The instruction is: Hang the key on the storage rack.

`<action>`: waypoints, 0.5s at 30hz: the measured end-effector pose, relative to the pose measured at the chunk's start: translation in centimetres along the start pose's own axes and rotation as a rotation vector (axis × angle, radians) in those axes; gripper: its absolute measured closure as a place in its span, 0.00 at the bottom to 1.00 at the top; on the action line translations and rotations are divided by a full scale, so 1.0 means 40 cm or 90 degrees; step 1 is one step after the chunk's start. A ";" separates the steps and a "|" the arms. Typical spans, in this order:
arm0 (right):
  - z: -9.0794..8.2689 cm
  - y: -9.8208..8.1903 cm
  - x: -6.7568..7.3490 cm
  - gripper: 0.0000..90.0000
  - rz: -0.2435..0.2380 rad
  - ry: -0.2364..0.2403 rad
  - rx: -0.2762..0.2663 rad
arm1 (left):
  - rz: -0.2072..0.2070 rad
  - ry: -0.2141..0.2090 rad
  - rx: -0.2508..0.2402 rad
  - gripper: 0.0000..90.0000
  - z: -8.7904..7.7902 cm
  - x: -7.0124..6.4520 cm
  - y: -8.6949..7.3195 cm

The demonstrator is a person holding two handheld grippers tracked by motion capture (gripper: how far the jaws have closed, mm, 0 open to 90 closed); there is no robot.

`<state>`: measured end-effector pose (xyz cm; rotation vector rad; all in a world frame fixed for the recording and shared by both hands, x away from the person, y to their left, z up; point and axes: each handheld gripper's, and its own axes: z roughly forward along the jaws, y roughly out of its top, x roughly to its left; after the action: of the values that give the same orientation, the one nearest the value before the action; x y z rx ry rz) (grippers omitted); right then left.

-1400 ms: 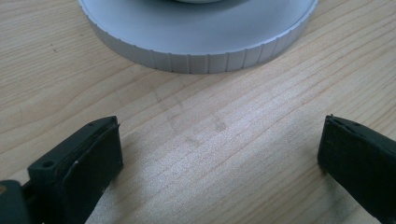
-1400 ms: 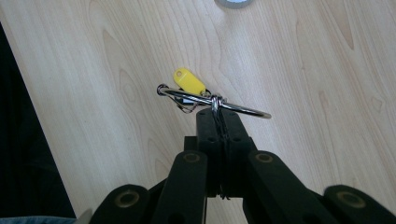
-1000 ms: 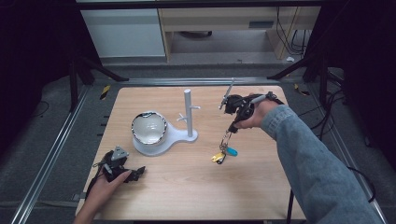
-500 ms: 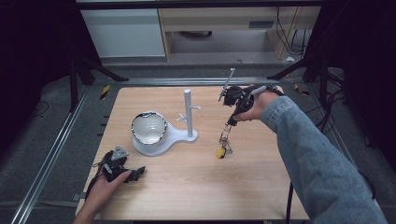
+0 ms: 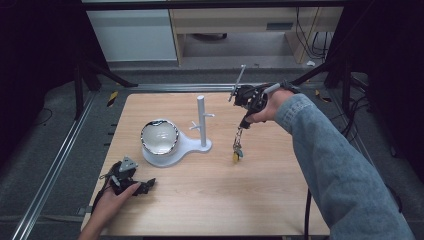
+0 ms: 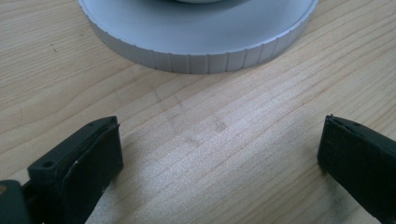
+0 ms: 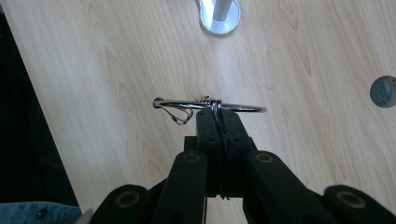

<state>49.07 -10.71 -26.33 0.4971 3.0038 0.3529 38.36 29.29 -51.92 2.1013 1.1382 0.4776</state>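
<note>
A bunch of keys (image 5: 236, 148) with a yellow tag hangs over the table to the right of a white stand (image 5: 201, 121). My right gripper (image 5: 244, 123) points down and is shut on the metal key ring (image 7: 243, 108); its jaws are pressed together around the ring's wire in the right gripper view. The stand has an upright post with short pegs and a round ribbed base (image 6: 201, 46) that carries a shiny bowl (image 5: 160, 137). My left gripper (image 5: 143, 186) lies on the wood at the near left, just short of that base. Its jaws stand wide open (image 6: 219, 144) over bare wood.
The wooden table (image 5: 210, 200) ends in dark floor on all sides, with metal rails (image 5: 60, 160) along the left. The right gripper view looks down on a grey post (image 7: 219, 9) and a grey round part (image 7: 384, 91).
The right gripper has risen and shifted a little toward the stand, lifting the keys off the table so they hang free. The left gripper has not moved.
</note>
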 end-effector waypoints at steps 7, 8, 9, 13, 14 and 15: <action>-0.004 0.021 0.001 0.98 -0.002 0.007 0.010 | 0.000 0.000 0.000 0.00 0.000 0.000 0.000; -0.005 0.023 0.000 0.98 -0.003 0.008 0.012 | 0.000 0.000 0.000 0.00 0.000 0.000 0.000; -0.005 0.023 0.000 0.98 -0.003 0.008 0.012 | 0.000 0.000 0.000 0.00 0.000 0.000 0.000; -0.010 0.036 0.000 0.98 -0.006 0.007 0.012 | 0.000 0.000 0.000 0.00 0.000 0.000 0.000; -0.011 0.039 -0.001 0.98 -0.008 0.005 0.011 | 0.000 0.000 0.000 0.00 0.000 0.000 0.000; -0.011 0.039 -0.001 0.98 -0.008 0.005 0.011 | 0.000 0.000 0.000 0.00 0.000 0.000 0.000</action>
<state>49.54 -9.38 -25.55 0.4802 3.0179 0.3295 38.36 29.29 -51.92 2.1013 1.1381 0.4777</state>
